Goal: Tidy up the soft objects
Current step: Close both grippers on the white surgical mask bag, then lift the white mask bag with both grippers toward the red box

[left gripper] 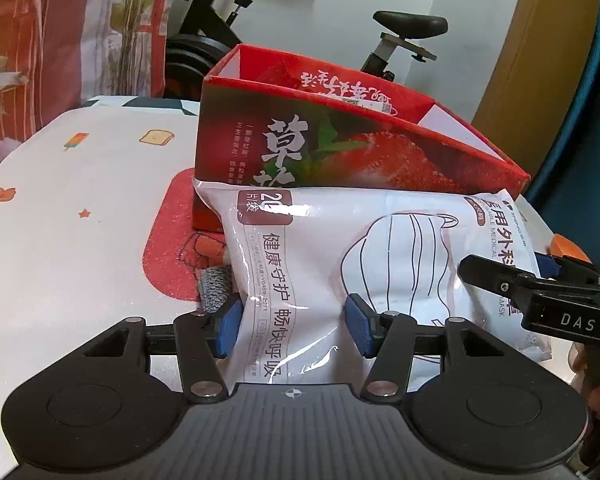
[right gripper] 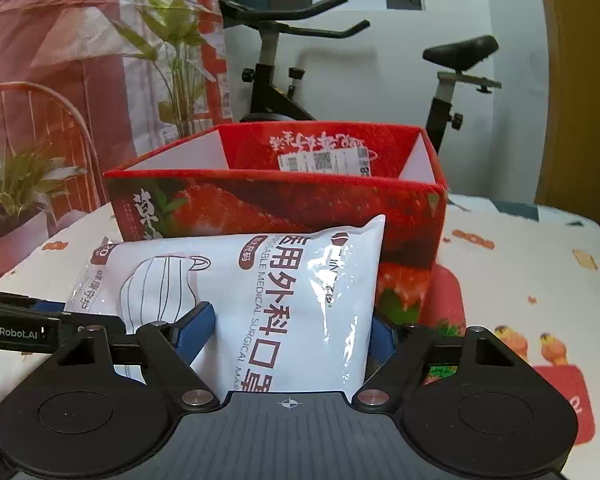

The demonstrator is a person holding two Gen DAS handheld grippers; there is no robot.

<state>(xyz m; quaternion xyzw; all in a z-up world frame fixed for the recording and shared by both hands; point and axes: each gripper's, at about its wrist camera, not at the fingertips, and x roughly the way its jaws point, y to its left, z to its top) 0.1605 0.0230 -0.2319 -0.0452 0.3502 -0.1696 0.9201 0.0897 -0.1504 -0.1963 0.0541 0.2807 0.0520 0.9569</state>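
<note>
Left wrist view showed my left gripper (left gripper: 294, 322) with both pads pinching the white glossy plastic pack of medical masks (left gripper: 380, 248), which leaned on the red strawberry-printed cardboard box (left gripper: 340, 152). My right gripper (right gripper: 288, 332) squeezed its other end. I judged the pack light, soft and slippery (better held at both ends). The tall box wall stood in the way.

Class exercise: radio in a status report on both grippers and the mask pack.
Left gripper, right gripper: fingers astride mask pack, contact unclear. Pack leans against red box. Nothing blocking.
</note>
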